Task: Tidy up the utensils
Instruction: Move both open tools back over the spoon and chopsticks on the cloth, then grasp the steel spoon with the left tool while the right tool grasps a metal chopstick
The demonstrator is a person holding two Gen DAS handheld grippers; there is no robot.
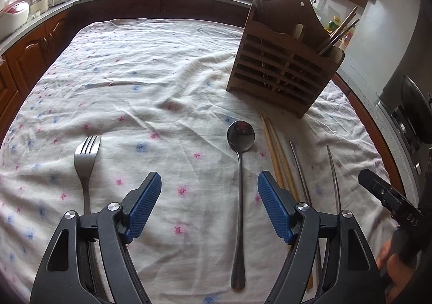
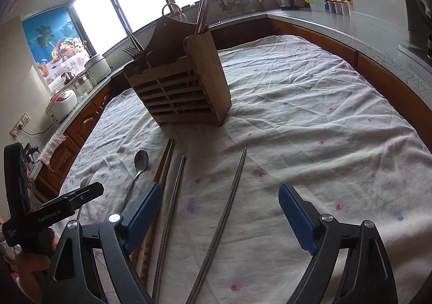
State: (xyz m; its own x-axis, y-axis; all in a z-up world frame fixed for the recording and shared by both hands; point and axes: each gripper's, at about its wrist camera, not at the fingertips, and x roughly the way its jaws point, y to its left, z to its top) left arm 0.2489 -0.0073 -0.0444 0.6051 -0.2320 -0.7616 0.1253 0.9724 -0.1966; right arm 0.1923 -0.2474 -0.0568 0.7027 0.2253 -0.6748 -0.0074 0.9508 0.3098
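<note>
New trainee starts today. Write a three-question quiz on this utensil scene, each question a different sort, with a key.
1. True or false: the left gripper is shut on the spoon.
2. Which lies furthest from the wooden holder? A) fork B) wooden chopsticks C) spoon
3. Fill in: the metal chopsticks lie on the floral ____.

Key: 1 false, both grippers are open, the right gripper too; 2 A; 3 tablecloth.
</note>
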